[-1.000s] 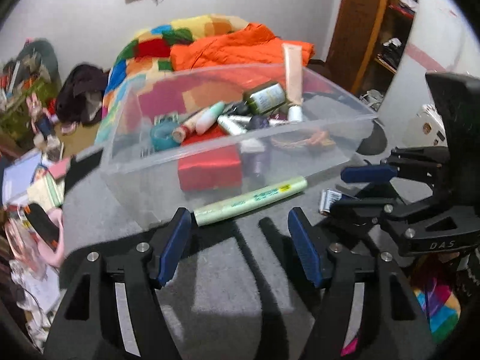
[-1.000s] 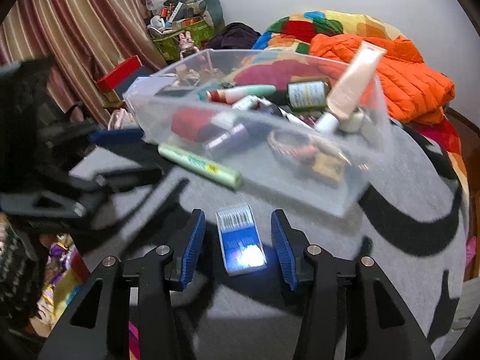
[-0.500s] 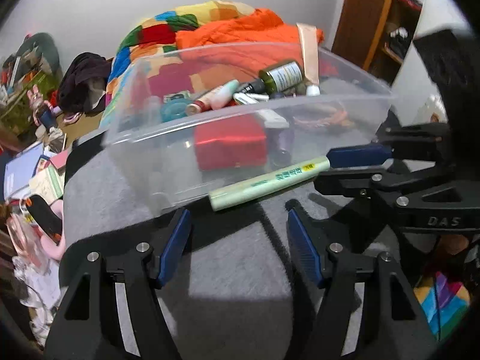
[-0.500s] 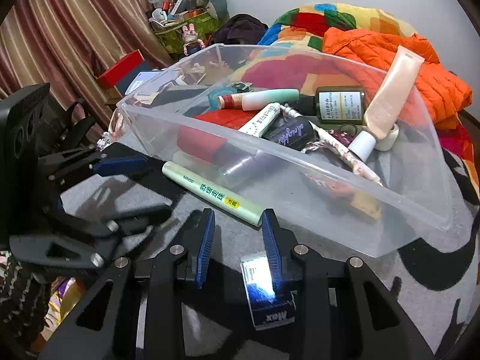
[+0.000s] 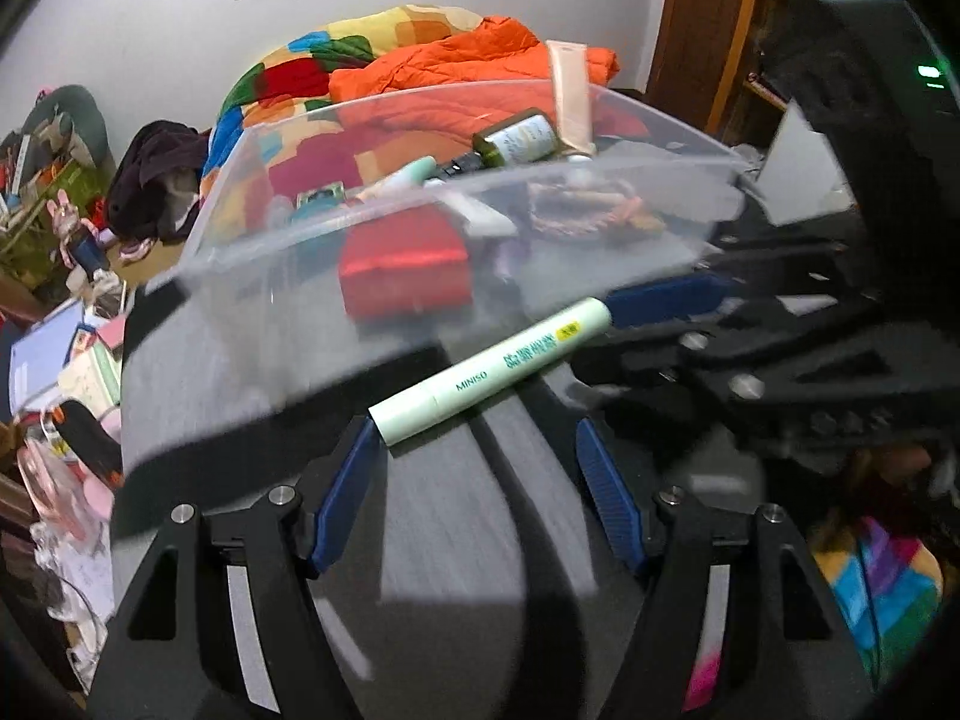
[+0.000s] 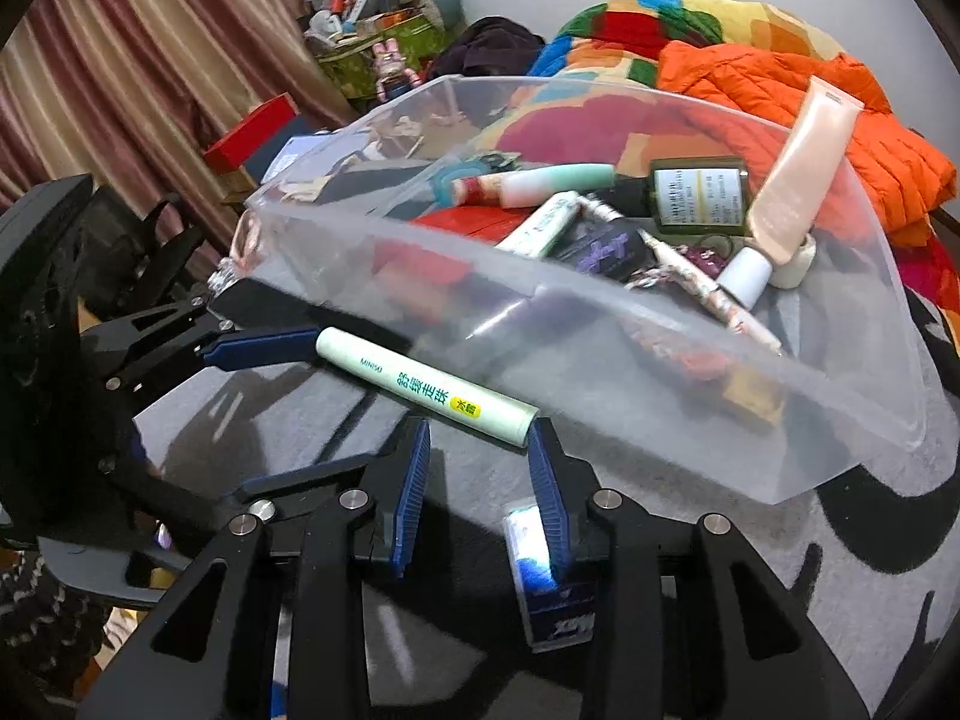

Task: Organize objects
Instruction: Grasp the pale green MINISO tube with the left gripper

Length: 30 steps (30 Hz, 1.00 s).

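A pale green Miniso tube lies on the grey table against the front wall of a clear plastic bin that holds several toiletries. My left gripper is open, its left fingertip just beside the tube's capped end. My right gripper has narrow jaws that are opening, with nothing between the pads; the tube's other end sits just ahead of its right fingertip. A blue needle card lies flat on the table under that right finger. Each gripper shows in the other's view: right, left.
The bin takes up the table's far half, with a red box, a green bottle and a peach tube inside. An orange jacket and a patchwork quilt lie behind it. Clutter stands at the left beyond the table edge.
Both grippers have closed in on the green tube from opposite ends. The right jaws narrowed, and the needle card that lay between them now lies under the right finger.
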Each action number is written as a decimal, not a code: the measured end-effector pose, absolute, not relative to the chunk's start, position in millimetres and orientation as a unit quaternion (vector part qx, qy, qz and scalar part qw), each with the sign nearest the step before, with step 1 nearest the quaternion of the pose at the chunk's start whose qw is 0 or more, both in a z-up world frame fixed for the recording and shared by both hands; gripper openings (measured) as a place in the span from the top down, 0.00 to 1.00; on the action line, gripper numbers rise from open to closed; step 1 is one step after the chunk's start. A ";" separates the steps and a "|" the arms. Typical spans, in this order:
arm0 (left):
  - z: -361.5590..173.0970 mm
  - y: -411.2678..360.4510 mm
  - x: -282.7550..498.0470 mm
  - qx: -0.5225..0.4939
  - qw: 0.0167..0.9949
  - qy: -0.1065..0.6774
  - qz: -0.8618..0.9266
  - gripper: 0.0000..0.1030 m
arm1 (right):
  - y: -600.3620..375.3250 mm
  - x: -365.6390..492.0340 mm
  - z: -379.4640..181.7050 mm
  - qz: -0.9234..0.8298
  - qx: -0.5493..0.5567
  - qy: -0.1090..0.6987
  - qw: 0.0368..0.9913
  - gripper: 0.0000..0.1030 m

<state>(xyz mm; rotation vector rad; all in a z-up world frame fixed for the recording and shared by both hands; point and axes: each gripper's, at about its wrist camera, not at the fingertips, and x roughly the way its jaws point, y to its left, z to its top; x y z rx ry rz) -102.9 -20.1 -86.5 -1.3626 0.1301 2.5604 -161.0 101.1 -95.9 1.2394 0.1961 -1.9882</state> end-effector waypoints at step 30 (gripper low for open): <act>-90.8 5.3 -93.8 -0.465 0.185 0.044 0.865 0.84 | 140.4 -121.9 -96.6 -0.828 0.431 0.129 0.335 0.76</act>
